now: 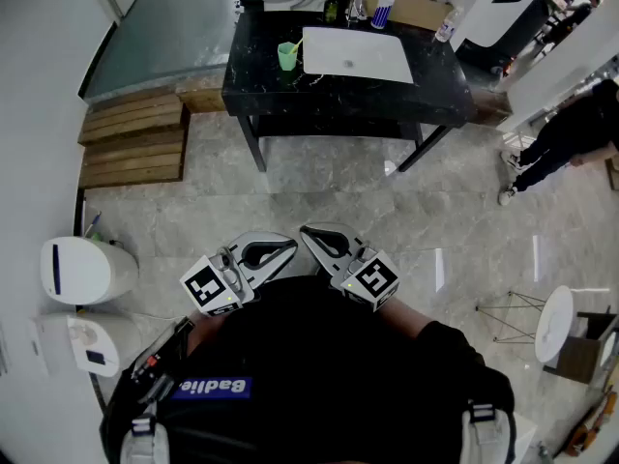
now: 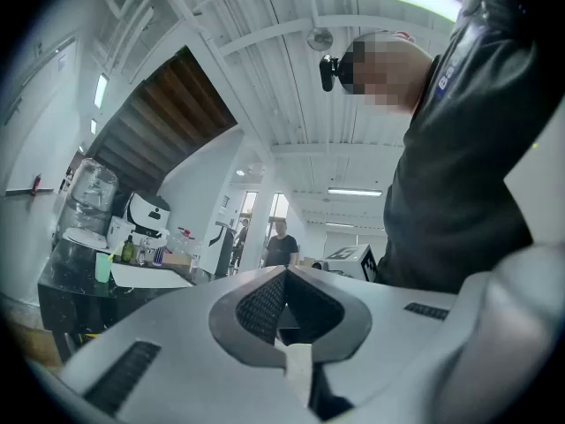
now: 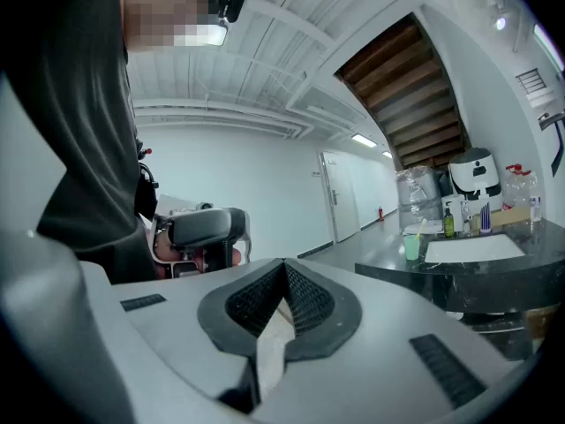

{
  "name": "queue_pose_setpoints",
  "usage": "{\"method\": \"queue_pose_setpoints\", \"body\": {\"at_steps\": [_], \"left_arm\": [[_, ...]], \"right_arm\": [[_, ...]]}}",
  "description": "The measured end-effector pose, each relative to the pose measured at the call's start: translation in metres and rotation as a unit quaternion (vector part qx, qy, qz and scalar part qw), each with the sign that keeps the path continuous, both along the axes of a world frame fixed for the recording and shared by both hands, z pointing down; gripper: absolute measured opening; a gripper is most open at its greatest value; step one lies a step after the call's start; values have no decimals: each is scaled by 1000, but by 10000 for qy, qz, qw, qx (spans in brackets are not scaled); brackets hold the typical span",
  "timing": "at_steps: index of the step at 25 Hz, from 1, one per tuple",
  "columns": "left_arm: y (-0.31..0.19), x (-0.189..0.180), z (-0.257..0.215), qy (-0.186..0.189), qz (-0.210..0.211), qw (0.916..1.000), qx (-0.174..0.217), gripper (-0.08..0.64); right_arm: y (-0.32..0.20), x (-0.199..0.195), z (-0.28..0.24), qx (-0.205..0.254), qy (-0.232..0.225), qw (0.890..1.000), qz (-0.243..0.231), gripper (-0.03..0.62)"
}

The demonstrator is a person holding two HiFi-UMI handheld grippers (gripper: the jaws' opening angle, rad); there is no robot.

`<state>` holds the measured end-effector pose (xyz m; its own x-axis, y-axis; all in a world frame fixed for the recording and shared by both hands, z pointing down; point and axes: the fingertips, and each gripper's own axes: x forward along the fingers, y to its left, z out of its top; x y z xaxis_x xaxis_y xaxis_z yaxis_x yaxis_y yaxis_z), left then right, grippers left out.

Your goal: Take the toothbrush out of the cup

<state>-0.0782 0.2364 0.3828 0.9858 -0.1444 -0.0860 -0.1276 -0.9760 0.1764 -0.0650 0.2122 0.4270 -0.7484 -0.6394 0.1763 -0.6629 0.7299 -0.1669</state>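
Cup (image 1: 287,56): green, on the black table (image 1: 435,90) just left of the basin (image 1: 358,54), well apart from both grippers and straight ahead of them. Toothbrush (image 1: 297,44): stands in the cup, long axis leaning up toward the basin. Left gripper (image 1: 280,250) and right gripper (image 1: 311,235): jaws closed on nothing, held side by side at the chest, neither clearly nearer.

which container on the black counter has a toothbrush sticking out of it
The light green cup, just left of the white basin: a toothbrush leans out of its top. The spray bottle stands at the basin's far side, nothing sticking out.
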Motion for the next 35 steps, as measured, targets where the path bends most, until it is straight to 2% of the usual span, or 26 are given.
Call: {"method": "queue_pose_setpoints", "body": {"at_steps": [3,18,25,35], "left_arm": [[-3,2,3,13,-6,10000,24,2],[-19,18,4,4,-167,9999,28,2],[-32,35,4,3,-447,9990,9,2],[-46,68,1,-7,-904,9959,56,2]], "right_arm": [[-5,3,0,139,-105,9998,1,11],[-15,19,0,53,-216,9996,-180,11],[-27,41,1,231,-364,9985,-330,11],[-34,79,17,57,-364,9962,-795,12]]}}
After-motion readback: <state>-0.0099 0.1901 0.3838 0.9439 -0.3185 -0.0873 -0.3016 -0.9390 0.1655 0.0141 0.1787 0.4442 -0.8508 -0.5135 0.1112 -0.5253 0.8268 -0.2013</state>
